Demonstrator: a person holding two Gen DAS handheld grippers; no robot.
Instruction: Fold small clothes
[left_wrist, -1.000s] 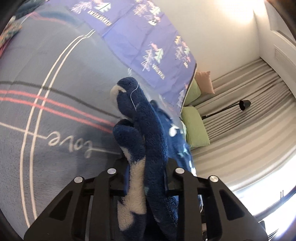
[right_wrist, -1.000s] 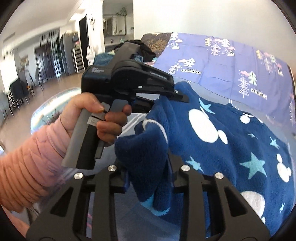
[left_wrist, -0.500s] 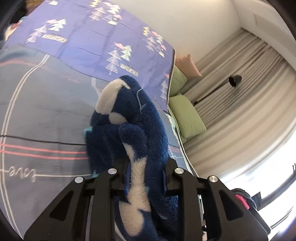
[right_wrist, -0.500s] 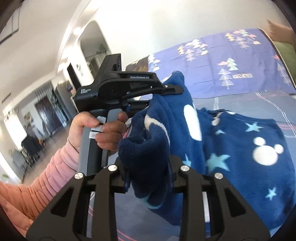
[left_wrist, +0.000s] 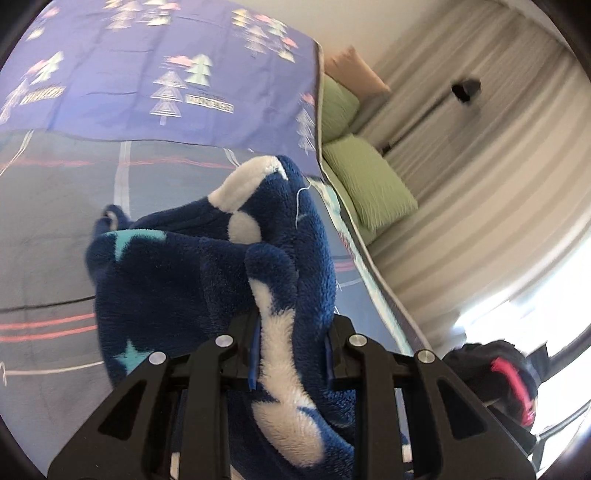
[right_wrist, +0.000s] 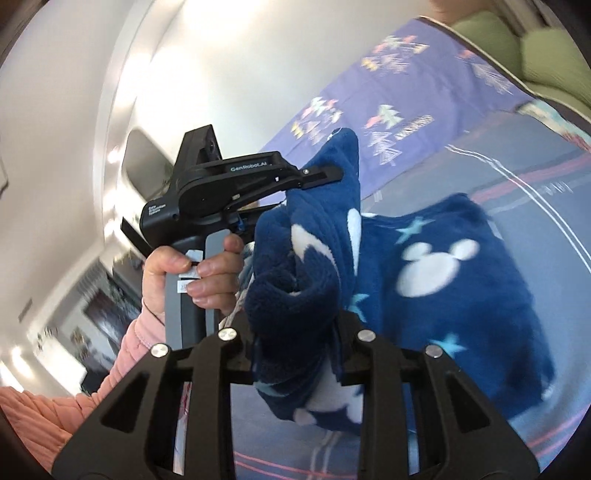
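Garment: we see a navy fleece garment (left_wrist: 184, 266) with white mouse-head shapes and pale blue stars, lifted off the bed at one end and bunched in thick folds between the two tools; in the right wrist view its far part (right_wrist: 461, 280) spreads toward 3 o'clock over the grey bedspread.
Left gripper: the left gripper (left_wrist: 291, 354) sits at 6 o'clock of its own view, jaws narrowed on a fold of the fleece, pads pressing it from both sides. It points downward toward the bed.
Right gripper: the right gripper (right_wrist: 299, 350) pinches another thick roll of the same fleece, jaws close together and clamped on it. It points only slightly below level.
Hand: in the right wrist view we see the person's left hand (right_wrist: 195, 273) at 9 o'clock, fingers wrapped round the grey handle of the left tool, whose black nose reaches toward 2 o'clock into the raised fleece edge. A pink sleeve (right_wrist: 44, 406) runs to 8 o'clock.
Bedspread: grey bedspread (left_wrist: 48, 221) with pink and white lines lies under the garment.
Purple sheet: a purple sheet (left_wrist: 155, 66) with tree prints lies at 11 o'clock in the left view.
Pillows: green pillows (left_wrist: 369, 184) sit at 2 o'clock, beside striped curtains (left_wrist: 480, 184).
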